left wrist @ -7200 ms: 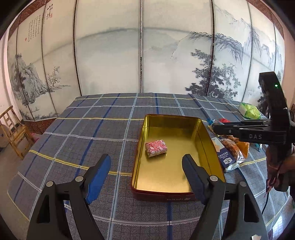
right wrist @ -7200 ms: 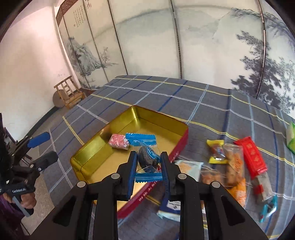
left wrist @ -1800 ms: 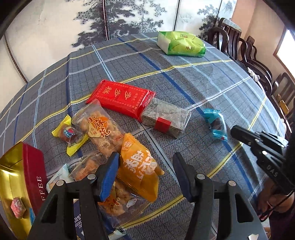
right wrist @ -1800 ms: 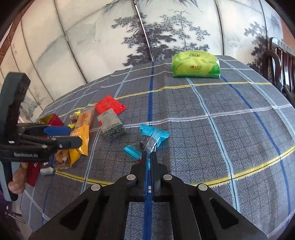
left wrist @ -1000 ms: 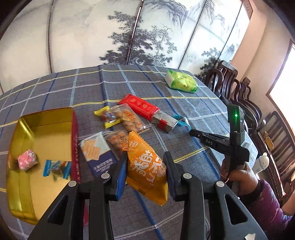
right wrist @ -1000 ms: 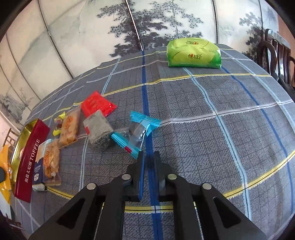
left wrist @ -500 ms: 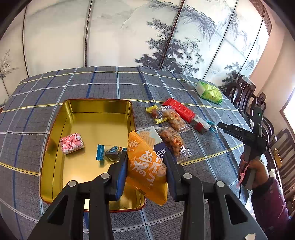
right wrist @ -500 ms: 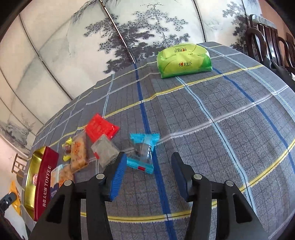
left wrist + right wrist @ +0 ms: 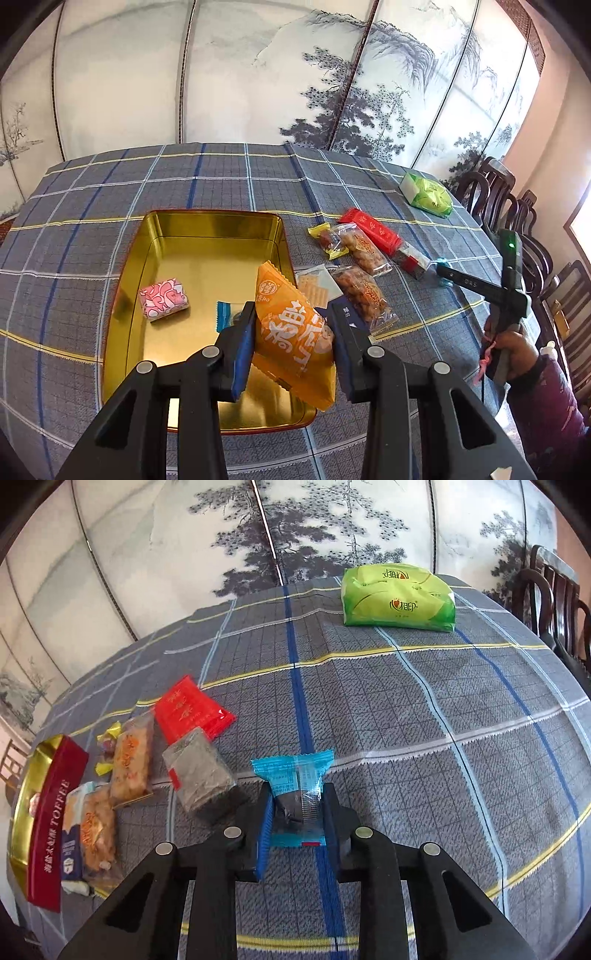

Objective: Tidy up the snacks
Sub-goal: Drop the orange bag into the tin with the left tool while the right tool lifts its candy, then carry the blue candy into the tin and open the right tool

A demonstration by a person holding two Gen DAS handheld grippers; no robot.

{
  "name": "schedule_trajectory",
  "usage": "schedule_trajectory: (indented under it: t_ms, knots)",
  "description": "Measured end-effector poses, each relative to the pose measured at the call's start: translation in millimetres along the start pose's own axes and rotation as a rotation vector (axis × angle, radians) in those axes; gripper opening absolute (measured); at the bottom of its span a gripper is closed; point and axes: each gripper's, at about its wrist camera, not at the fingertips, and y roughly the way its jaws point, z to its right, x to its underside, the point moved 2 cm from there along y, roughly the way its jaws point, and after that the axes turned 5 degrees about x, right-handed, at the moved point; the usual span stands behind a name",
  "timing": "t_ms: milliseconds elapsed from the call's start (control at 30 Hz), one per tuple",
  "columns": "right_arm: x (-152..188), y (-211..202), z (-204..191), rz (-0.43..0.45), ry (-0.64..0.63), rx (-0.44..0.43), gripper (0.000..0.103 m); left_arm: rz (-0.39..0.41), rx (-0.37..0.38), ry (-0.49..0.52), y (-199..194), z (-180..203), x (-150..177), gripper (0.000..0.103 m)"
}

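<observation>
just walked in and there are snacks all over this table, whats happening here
A person is sorting snacks into a gold tin with a gripper in each hand. The left gripper holds an orange snack bag over the tin, where a pink candy and a blue-wrapped sweet already lie. The right gripper has just been closing its jaws on a blue-wrapped candy on the checked tablecloth. Several packets still wait beside the tin.

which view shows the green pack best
The right wrist view: the green pack lies large and unobstructed on the tablecloth, its print visible. The left wrist view shows it small and distorted at the table's far right.
</observation>
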Motion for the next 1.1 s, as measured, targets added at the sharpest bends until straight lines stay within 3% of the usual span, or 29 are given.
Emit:
schedule_trajectory:
  t_ms: [300, 633, 833, 900, 1033, 1100]
  knots:
    - [37, -33, 19, 0.065, 0.053, -0.011, 0.026, 0.021, -0.085, 0.048, 17, -29, -29, 0.034]
    - [38, -32, 21, 0.074, 0.068, -0.011, 0.026, 0.015, -0.205, 0.073, 73, -60, -58, 0.035]
    - [38, -32, 20, 0.079, 0.062, -0.013, 0.026, 0.021, -0.299, 0.088, 82, -72, -64, 0.037]
    - [38, -33, 21, 0.083, 0.068, -0.012, 0.026, 0.053, -0.292, 0.062, 70, -70, -60, 0.046]
    - [37, -32, 21, 0.077, 0.071, -0.015, 0.026, 0.172, -0.346, 0.090, 31, -52, -41, 0.084]
    - [37, -33, 21, 0.082, 0.070, -0.010, 0.026, 0.228, -0.370, 0.124, 10, -41, -27, 0.085]
